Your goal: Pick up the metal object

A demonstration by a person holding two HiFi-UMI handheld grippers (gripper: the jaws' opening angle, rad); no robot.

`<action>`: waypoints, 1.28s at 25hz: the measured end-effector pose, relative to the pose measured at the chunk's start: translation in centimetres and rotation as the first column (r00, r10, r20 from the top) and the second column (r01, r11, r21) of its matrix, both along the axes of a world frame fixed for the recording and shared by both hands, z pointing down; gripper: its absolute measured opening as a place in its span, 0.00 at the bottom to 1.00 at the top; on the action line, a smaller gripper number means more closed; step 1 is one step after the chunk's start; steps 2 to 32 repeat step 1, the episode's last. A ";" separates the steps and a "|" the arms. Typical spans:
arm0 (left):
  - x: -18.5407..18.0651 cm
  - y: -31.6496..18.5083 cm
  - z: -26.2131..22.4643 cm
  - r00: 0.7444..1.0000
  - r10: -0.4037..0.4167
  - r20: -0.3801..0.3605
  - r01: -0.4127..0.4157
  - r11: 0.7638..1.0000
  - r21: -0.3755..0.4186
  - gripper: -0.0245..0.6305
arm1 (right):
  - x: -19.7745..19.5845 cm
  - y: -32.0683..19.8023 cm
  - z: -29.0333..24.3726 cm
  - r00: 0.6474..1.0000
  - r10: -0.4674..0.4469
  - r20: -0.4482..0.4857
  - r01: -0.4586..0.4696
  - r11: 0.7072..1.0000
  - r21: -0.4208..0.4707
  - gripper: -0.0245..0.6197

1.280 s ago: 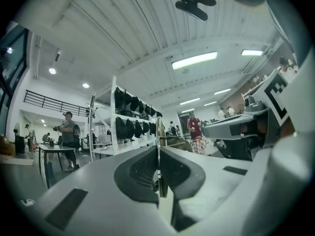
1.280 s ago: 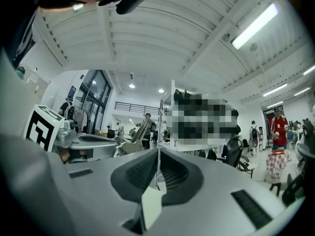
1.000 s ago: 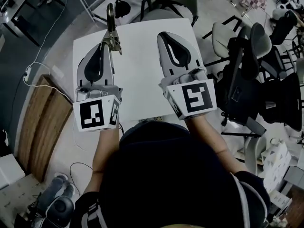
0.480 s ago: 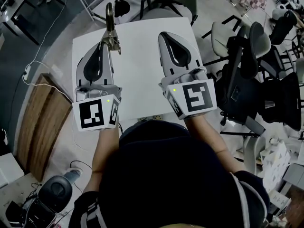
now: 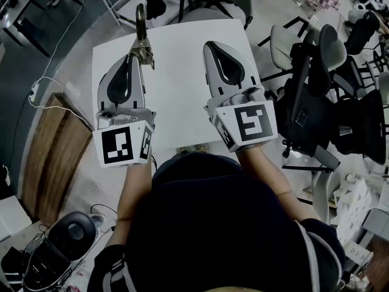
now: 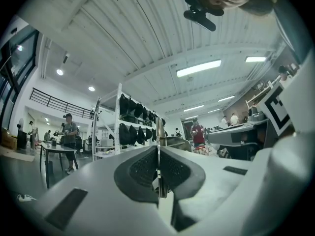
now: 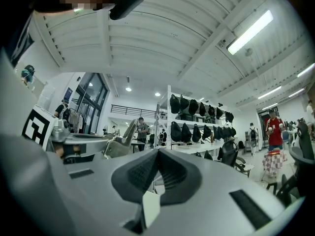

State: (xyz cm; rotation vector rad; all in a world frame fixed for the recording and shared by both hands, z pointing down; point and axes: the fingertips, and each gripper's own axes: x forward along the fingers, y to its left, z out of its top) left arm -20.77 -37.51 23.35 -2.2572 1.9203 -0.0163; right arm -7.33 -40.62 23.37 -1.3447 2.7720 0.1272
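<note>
The metal object (image 5: 142, 36), a slim shiny piece with a wider clip-like base, sticks up out of the tip of my left gripper (image 5: 137, 57), which is shut on it above the far left part of the white table (image 5: 176, 93). In the left gripper view its thin edge (image 6: 160, 132) rises from between the closed pads of that gripper (image 6: 158, 156). My right gripper (image 5: 210, 45) hovers beside it over the table's right half, shut and holding nothing. The right gripper view shows its closed jaws (image 7: 156, 157) and, off to the left, the held metal object (image 7: 123, 137).
Black office chairs (image 5: 322, 90) crowd the table's right side, and another chair (image 5: 213, 5) stands at its far edge. A wooden panel (image 5: 51, 157) and a white cable (image 5: 37, 93) lie on the floor at left. A dark rounded machine (image 5: 64, 236) sits at lower left.
Both grippers and the held metal object stay almost where they were. The dark machine on the floor at lower left has come further into view.
</note>
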 end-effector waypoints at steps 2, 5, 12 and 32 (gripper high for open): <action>0.1 0.0 -0.1 1.000 0.001 0.001 -0.001 1.000 0.000 0.07 | 0.1 0.0 -0.1 1.000 0.001 0.001 -0.001 1.000 -0.001 0.08; 0.1 0.0 -0.1 1.000 0.001 0.001 -0.001 1.000 0.000 0.07 | 0.1 0.0 -0.1 1.000 0.001 0.001 -0.001 1.000 -0.001 0.08; 0.1 0.0 -0.1 1.000 0.001 0.001 -0.001 1.000 0.000 0.07 | 0.1 0.0 -0.1 1.000 0.001 0.001 -0.001 1.000 -0.001 0.08; 0.1 0.0 -0.1 1.000 0.001 0.001 -0.001 1.000 0.000 0.07 | 0.1 0.0 -0.1 1.000 0.001 0.001 -0.001 1.000 -0.001 0.08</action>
